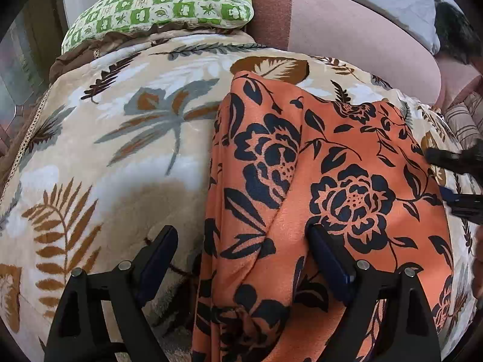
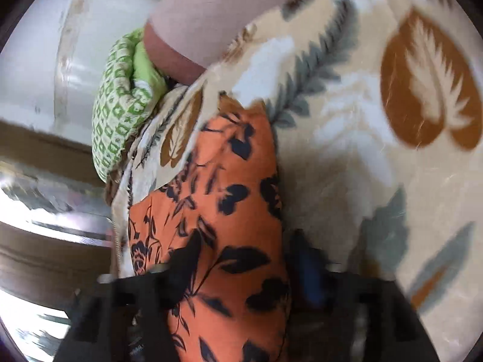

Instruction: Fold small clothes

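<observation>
The left tongs stand spread wide, one finger over the blanket and the other pressed against a fold of the orange garment with a black rose print, gripping nothing. The right tongs straddle a raised ridge of the same garment; that view is blurred, so whether they have clenched on it I cannot tell. In the left wrist view they show as dark tips at the garment's right edge. The garment lies partly folded on the plush cream blanket printed with brown and grey leaves, its near end trailing toward the left tongs. It looks thin, light and limp, with a faint sheen that suggests it may slide; it should drape and crease readily, not hold a shape. I judge the best hold is on a hem or doubled edge, pinching both layers together. The blanket covers a bed, soft and yielding beneath the garment. Beyond the garment lie a green-and-white checked pillow and a pinkish-brown bolster; past the pillow stands a pale wall.
</observation>
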